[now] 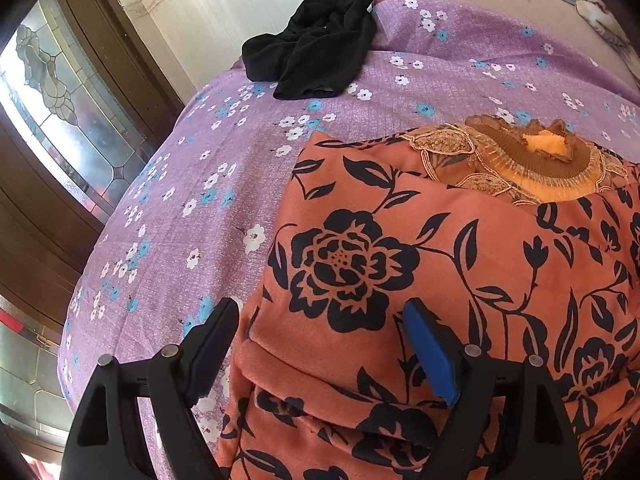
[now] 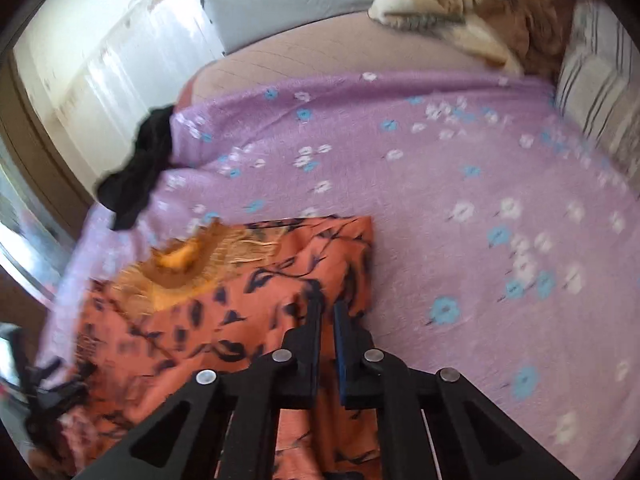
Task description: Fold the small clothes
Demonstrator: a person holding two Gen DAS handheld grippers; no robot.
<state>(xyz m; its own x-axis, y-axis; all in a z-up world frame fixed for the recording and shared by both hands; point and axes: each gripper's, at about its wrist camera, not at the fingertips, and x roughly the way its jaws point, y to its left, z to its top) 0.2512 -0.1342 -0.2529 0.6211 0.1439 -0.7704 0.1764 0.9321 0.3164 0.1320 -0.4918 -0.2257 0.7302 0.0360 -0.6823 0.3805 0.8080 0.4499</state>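
Handling as light, limp, slippery fabric: orange floral garment (image 1: pixel 440 264) draping on the bed (image 1: pixel 192 200), best pinched at folded edges. Left tongs (image 1: pixel 320 344) gaping apart over its near-left corner; right tongs (image 2: pixel 328 320) nearly together, seemingly pinching its right edge.

Purple floral bedsheet (image 1: pixel 168 216), leaded-glass window (image 1: pixel 60 92)

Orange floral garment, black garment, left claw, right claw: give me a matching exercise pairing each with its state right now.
Things:
1. orange floral garment
2. black garment
3. left claw
4. right claw

States:
A. open above the fabric
B. crumpled near the sheet's far edge
C. shut on the fabric's edge
D. partly folded, collar showing

Pairs: 1-D, 2-B, 3-A, 4-C
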